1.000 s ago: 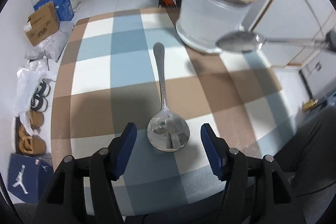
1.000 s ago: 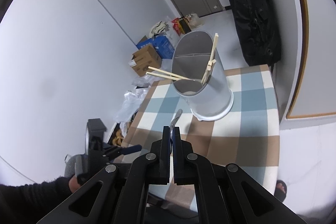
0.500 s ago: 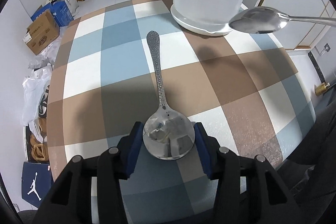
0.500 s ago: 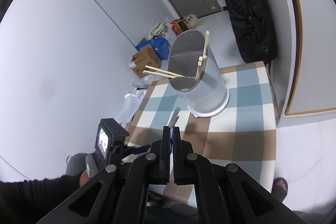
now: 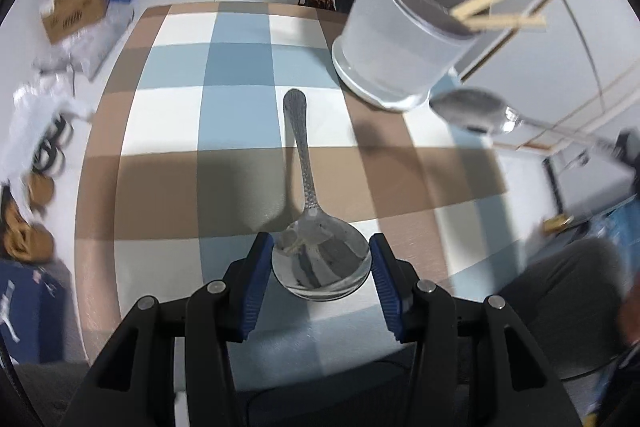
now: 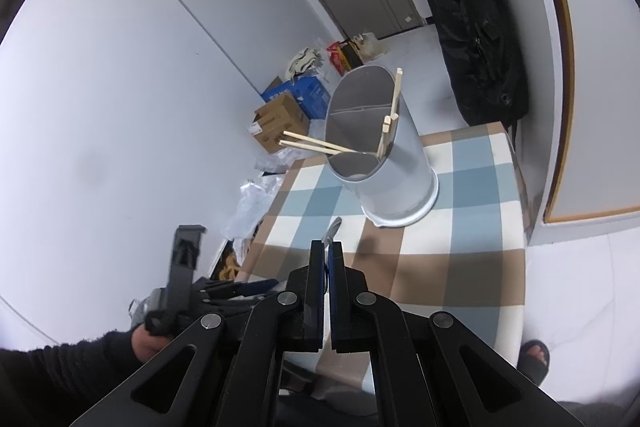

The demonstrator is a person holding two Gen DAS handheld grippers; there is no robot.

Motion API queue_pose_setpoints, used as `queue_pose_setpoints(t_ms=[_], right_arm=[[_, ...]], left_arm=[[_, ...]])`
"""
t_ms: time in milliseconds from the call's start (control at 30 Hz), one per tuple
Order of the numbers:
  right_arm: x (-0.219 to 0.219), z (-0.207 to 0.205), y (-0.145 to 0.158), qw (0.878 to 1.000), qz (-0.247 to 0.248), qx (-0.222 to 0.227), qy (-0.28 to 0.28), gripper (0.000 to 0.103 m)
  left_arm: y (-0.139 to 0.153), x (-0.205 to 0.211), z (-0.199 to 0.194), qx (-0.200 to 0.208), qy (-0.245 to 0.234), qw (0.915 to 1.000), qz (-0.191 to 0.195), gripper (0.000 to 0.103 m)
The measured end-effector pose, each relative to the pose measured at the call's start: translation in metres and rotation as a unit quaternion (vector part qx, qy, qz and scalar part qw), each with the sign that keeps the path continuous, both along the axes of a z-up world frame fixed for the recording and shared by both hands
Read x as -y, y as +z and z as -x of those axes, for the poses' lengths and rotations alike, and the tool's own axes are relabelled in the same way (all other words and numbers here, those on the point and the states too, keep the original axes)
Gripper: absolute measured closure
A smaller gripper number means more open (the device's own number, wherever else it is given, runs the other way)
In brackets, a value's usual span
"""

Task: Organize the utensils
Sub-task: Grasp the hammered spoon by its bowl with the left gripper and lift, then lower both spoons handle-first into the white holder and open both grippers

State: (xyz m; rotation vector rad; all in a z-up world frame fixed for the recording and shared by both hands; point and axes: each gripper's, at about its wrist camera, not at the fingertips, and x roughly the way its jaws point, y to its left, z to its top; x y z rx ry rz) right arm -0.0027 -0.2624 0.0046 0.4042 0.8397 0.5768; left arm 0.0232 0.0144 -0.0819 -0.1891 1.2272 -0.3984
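Both hands busy rn. Left gripper (image 5: 320, 263) has its jaws closed in around the bowl of a spoon (image 5: 312, 239), pads touching either side, handle pointing away toward the white utensil holder (image 5: 404, 39). Looks gripped, and the bowl seems tipped up off the checked tablecloth (image 5: 236, 75), tho can't say if the handle end is clear. Right gripper (image 6: 326, 259) is pinched nearly shut on a second spoon (image 5: 472, 113), held in the air just beside the holder, which already has chopsticks (image 5: 492, 11) in it. So imo: spoon-loading step. Next move prob needs the right one raised over the rim, tipped down into a free compartment w/o knocking the chopsticks.
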Motion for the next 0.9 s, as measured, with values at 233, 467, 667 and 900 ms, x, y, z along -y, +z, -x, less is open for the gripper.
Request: queue_pose_setpoints(t_ms=[233,467,667,900], right_arm=[[-0.005,0.002,0.006,1.0,-0.001,0.005,0.003,0.102],[-0.008,0.004,0.013,1.0,-0.001,0.012,0.005,0.102],[-0.011,0.005,0.015,1.0,-0.001,0.014,0.007,0.102],[-0.01,0.004,0.014,1.0,-0.001,0.011,0.004,0.102]], left_arm=[[0.026,-0.009,0.004,0.003,0.022,0.9994,0.028,0.06],[0.048,-0.008,0.001,0.046,0.005,0.9989,0.012,0.06],[0.062,-0.003,-0.001,0.087,-0.009,0.996,-0.021,0.06],[0.072,0.005,-0.003,0.122,-0.025,0.9908,-0.053,0.06]])
